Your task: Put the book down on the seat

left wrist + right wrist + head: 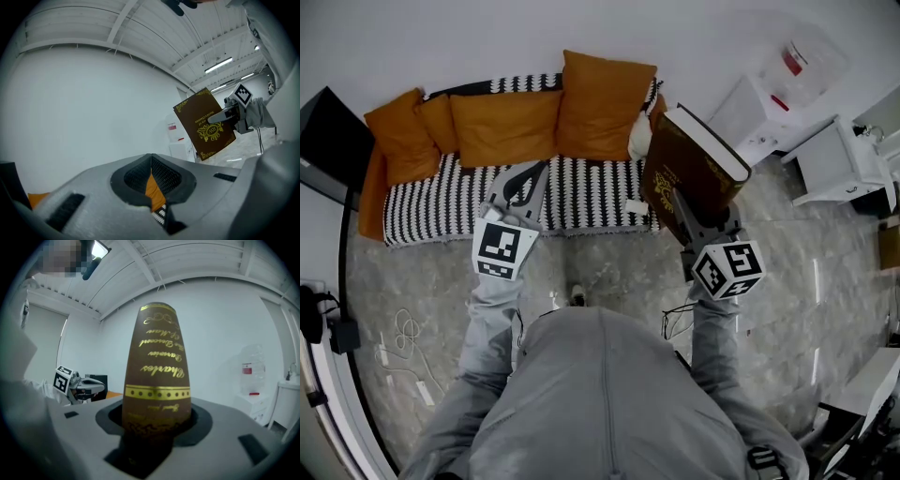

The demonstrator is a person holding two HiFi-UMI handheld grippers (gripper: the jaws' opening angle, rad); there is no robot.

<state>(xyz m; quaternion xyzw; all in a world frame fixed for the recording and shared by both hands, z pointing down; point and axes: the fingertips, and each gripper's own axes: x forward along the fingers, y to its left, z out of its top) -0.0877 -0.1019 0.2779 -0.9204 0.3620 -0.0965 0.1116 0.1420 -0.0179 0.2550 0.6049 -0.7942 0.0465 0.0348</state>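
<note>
A thick brown book (694, 169) with gold lettering is held upright in the air, tilted, over the right end of the sofa. My right gripper (691, 223) is shut on its lower edge. In the right gripper view the book's spine (157, 376) rises straight out from between the jaws. The seat (581, 199) is a black-and-white striped sofa cushion. My left gripper (523, 180) hangs above the seat's middle, jaws shut with nothing in them (151, 164). From the left gripper view the book (204, 124) and the right gripper (229, 115) show to the right.
Several orange cushions (506, 127) line the sofa's back. A small white object (636, 206) lies on the seat's right end. White cabinets (839, 164) stand at the right, a black screen (333, 141) at the left, and cables (403, 333) lie on the marble floor.
</note>
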